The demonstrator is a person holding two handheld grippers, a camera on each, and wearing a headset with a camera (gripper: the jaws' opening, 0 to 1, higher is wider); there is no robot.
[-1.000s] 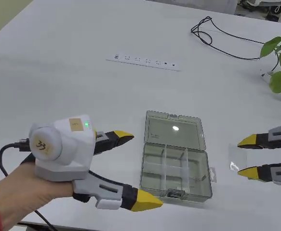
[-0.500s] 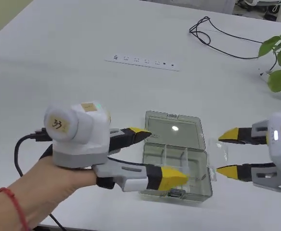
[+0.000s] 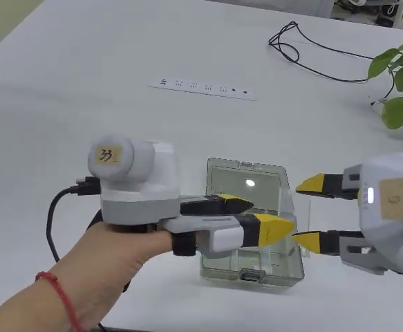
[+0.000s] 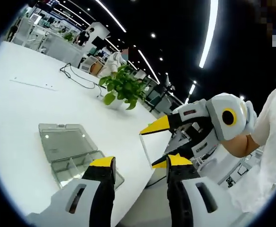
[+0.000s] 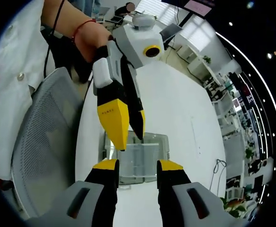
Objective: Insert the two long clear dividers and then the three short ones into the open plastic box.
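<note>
Overhead, the left tongs [image 3: 272, 213] hovered empty and part-open above the open plastic box [image 3: 256, 272] on the desk [image 3: 118, 83]. The right tongs [image 3: 296, 211], just beside it, gripped a clear divider [image 3: 305, 206]. In the left gripper view the divider spanned those tips. In the right gripper view the box lay dead ahead.

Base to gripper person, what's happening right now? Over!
Left hand-held gripper open, over open plastic box, blocking it. Right hand-held gripper pinching clear divider beside box.

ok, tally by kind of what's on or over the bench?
claws: 2, left claw and right claw
plastic box: 1
clear divider: 1, between the right claw's tips
power strip: 1
loose cable: 1
plant: 1
total: 7
</note>
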